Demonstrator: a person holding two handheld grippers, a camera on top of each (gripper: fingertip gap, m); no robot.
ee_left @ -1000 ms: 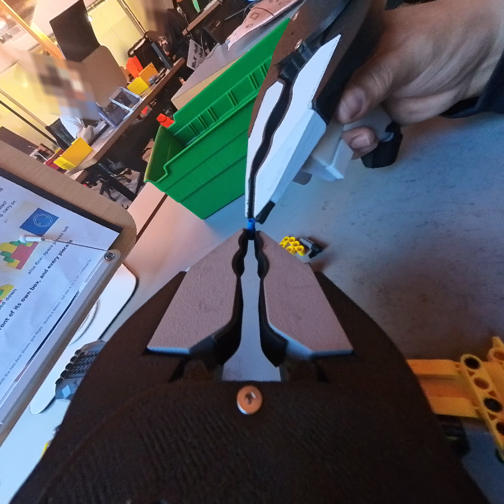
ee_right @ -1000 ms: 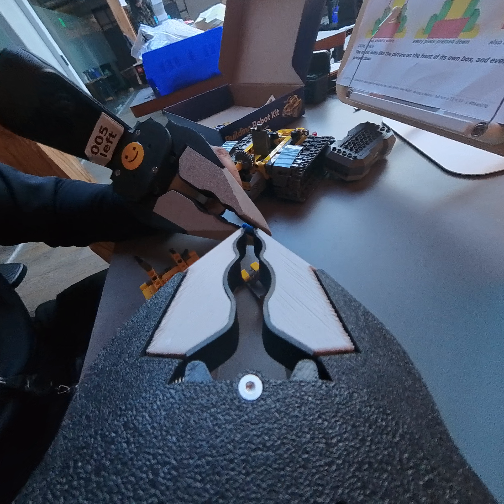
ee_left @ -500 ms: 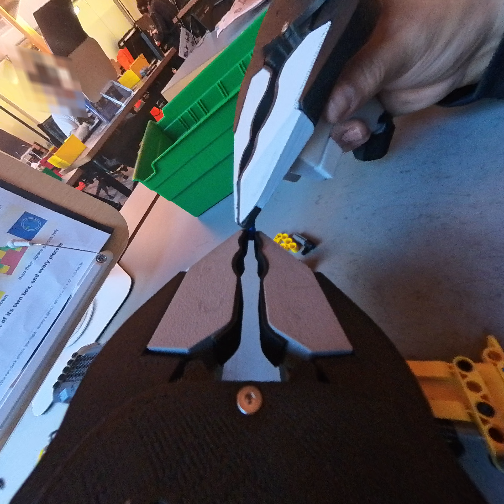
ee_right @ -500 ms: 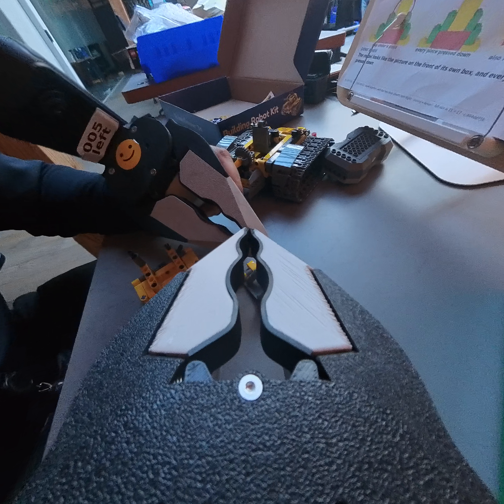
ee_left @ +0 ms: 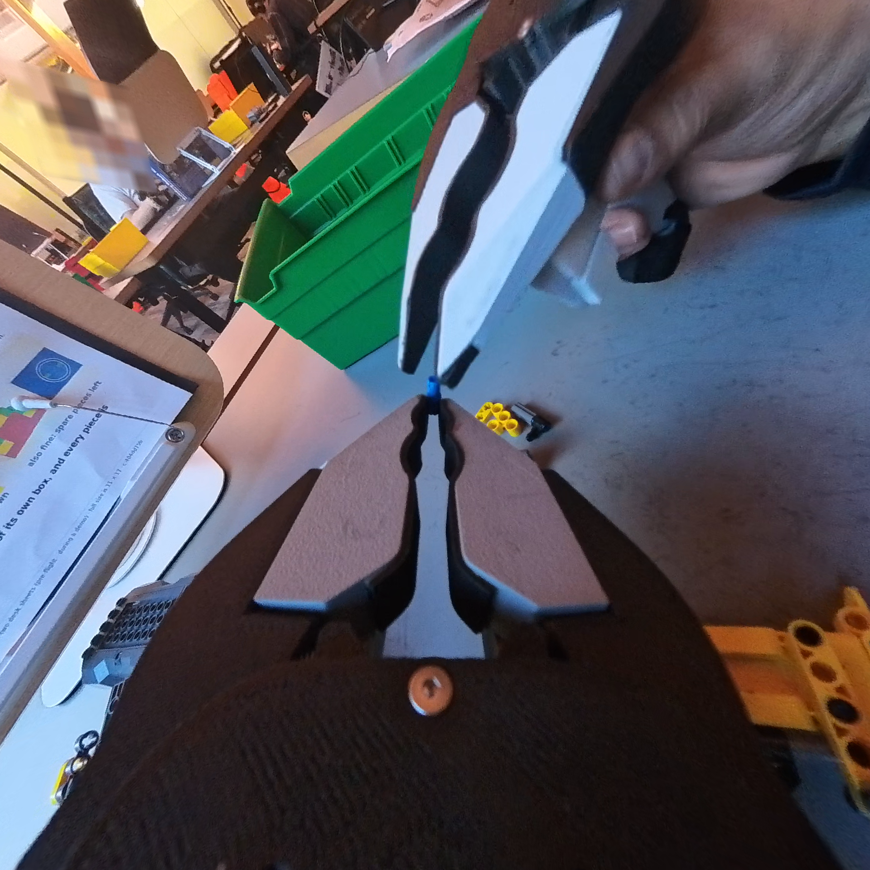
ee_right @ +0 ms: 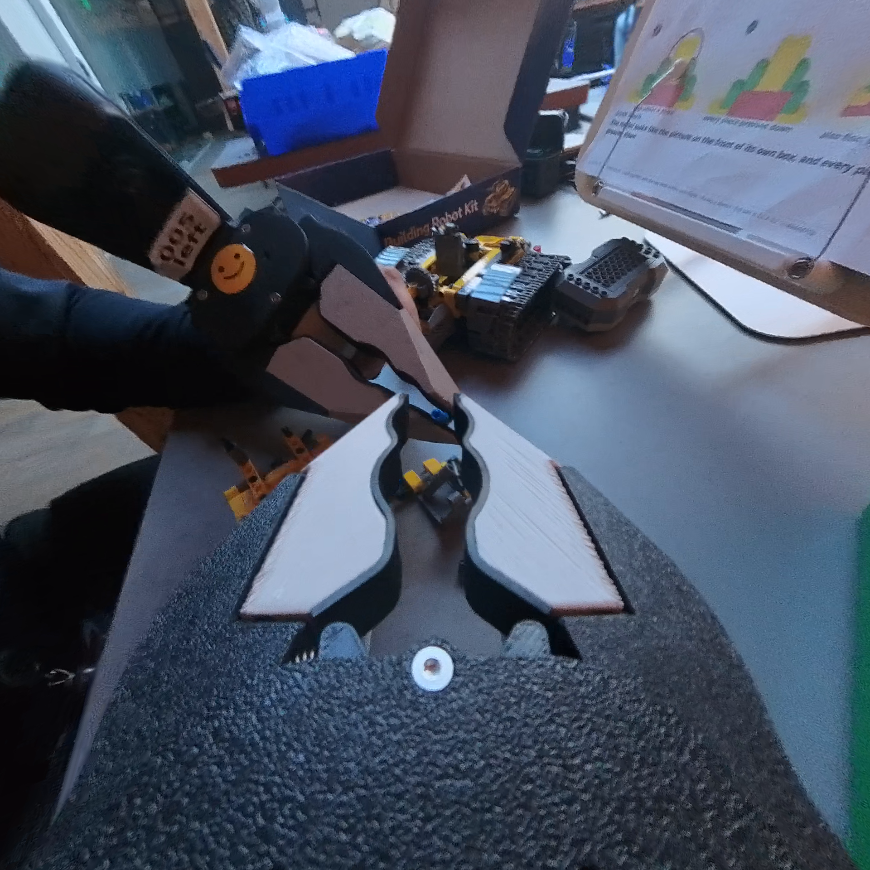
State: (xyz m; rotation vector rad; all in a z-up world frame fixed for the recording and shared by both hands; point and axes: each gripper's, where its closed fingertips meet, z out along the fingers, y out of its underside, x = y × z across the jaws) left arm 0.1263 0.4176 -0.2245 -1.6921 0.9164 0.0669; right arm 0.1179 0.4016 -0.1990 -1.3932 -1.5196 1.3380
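Note:
My left gripper (ee_left: 430, 407) is shut on a small blue pin (ee_left: 431, 390) that sticks out past its tips. My right gripper (ee_right: 429, 404) is open, its tips on either side of the blue pin (ee_right: 438, 414), not gripping it. In the left wrist view the right gripper (ee_left: 430, 372) comes down from above, held by a hand (ee_left: 734, 103). In the right wrist view the left gripper (ee_right: 435, 408) reaches in from the left. Both are held above a grey table (ee_left: 706, 423).
A small yellow piece (ee_left: 499, 416) and a dark grey piece (ee_left: 532, 419) lie under the tips. A green bin (ee_left: 353, 263), a paper stand (ee_left: 94, 471), a yellow beam (ee_left: 824, 673), a tracked model (ee_right: 480, 301), a grey hub (ee_right: 607, 282) and a cardboard box (ee_right: 423, 165) surround them. My two grippers' fingertips are within a few centimetres of each other. Between my left fingertips and the small yellow piece (ee_left: 499, 416) there is roughly 7 centimetres.
My right gripper was closed at the blue pin and has now opened. My left gripper still holds the pin. Both grippers have shifted only slightly.

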